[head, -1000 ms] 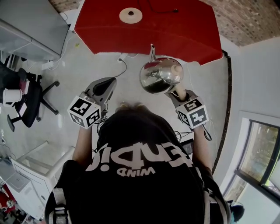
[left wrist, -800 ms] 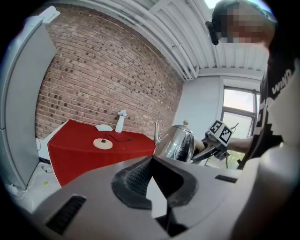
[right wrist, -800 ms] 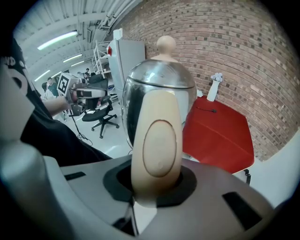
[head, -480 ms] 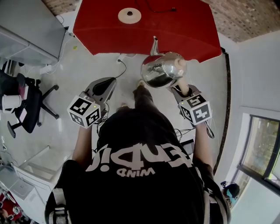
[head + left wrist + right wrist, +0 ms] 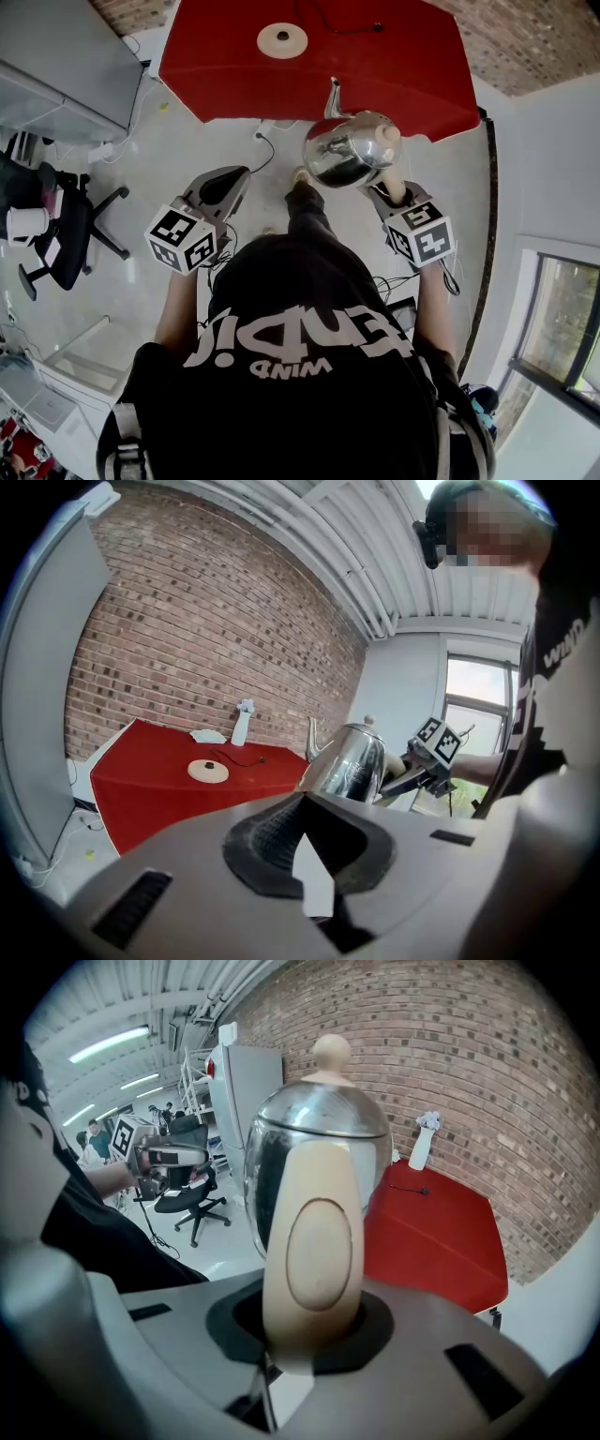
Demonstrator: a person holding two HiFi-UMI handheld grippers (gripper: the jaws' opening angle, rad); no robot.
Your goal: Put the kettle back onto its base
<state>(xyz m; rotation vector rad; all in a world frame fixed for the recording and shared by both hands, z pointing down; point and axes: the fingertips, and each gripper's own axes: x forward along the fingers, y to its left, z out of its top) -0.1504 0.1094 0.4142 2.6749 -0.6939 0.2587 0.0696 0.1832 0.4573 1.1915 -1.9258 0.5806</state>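
Two grippers in view. Right gripper (image 5: 311, 1340) is clamped on the kettle's cream handle (image 5: 314, 1241), jaws partly closed against it, and holds the kettle (image 5: 345, 155) up in the air. Kettle is upright, steel, with a knob on its lid, spout pointing at the red table (image 5: 412, 80). It hangs over the floor at the table's near edge, not on the table. Base (image 5: 280, 39), a round cream disc, lies on the table towards the far side, well apart from the kettle, with a dark cord running off it. Left gripper (image 5: 228, 181) is held out over the floor to the kettle's left, jaws together, nothing between them, touching nothing. Brick wall behind the table. Office chair (image 5: 64, 225) at far left.
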